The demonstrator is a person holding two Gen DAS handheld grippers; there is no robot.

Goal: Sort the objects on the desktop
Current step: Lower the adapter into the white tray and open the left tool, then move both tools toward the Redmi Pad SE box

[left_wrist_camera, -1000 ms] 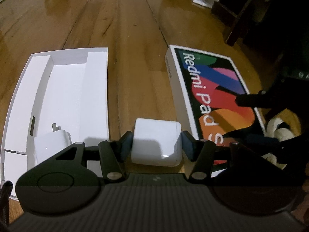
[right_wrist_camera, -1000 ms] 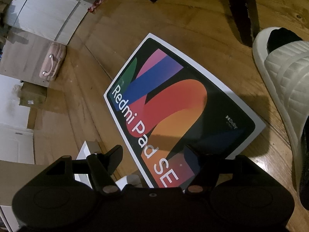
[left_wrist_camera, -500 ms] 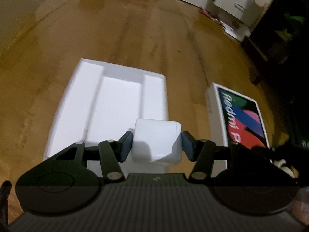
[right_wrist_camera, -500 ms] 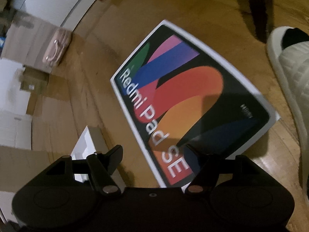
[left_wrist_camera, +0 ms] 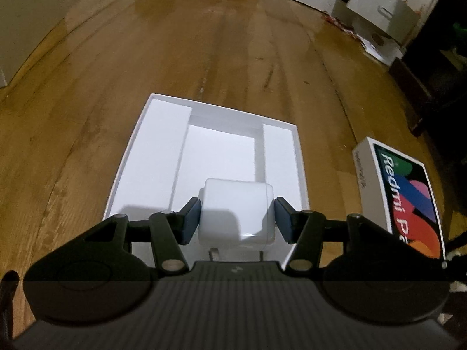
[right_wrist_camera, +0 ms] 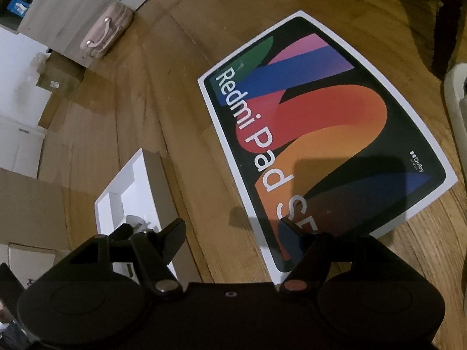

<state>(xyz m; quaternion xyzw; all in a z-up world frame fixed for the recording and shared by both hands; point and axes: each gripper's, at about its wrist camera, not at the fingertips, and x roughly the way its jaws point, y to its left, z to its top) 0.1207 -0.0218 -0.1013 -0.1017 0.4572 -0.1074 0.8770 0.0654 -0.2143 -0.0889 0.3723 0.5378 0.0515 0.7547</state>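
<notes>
Two things decide your next move: the white charger block [left_wrist_camera: 237, 213] clamped in your left gripper [left_wrist_camera: 237, 218], and the open white box tray [left_wrist_camera: 137, 157] lying straight ahead of and below it on the wooden floor [left_wrist_camera: 204, 58]. The blue pads [left_wrist_camera: 191, 220] press on the block's two side faces, so the grip is firm and the block sits square between them, with its metal prongs pointing back toward you. From the left wrist view the block hangs over the near end of the tray, in line with the sunken middle compartment, which runs lengthwise away from you between two raised side panels. That long axis matches the way your gripper points, so I judge a short forward and downward reach would set the block into the middle well without any twist.

Your left hand is clearly the nearer one to the tray. It is pitched steeply down at the floor, level across its fingers.

Your right gripper [right_wrist_camera: 232, 237] stands open with nothing between its fingers, hovering over the near corner of the tablet box [right_wrist_camera: 329, 134], which lies flat on the floor with its printed lid facing up and its long side slanting away to the left. In that view the tray sits off to the left, just beside the tablet box but not touching it.
</notes>
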